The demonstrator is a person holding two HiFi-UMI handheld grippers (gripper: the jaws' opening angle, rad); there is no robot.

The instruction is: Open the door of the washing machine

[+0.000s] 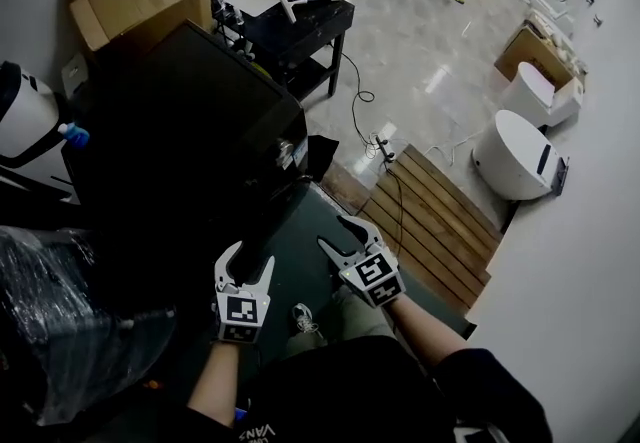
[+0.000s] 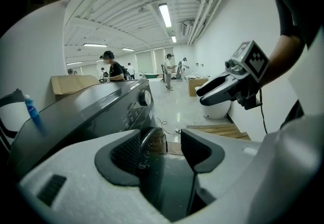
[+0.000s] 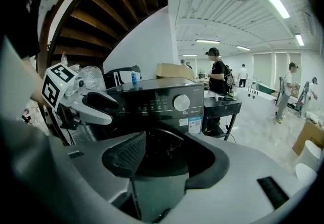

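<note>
The approach is in hand: the door (image 3: 163,148) of the dark front-loading washing machine (image 1: 190,111) appears shut. It is set in the front panel below the control knob (image 3: 181,102), just ahead of both grippers. The left gripper (image 1: 250,256) is held with jaws well apart and nothing between the pads — the door's rim is only framed beyond them. The right gripper (image 1: 342,233) is likewise spread wide and empty. Next, the door's handle or edge — not made out here — must be reached, gripped and pulled outward.
</note>
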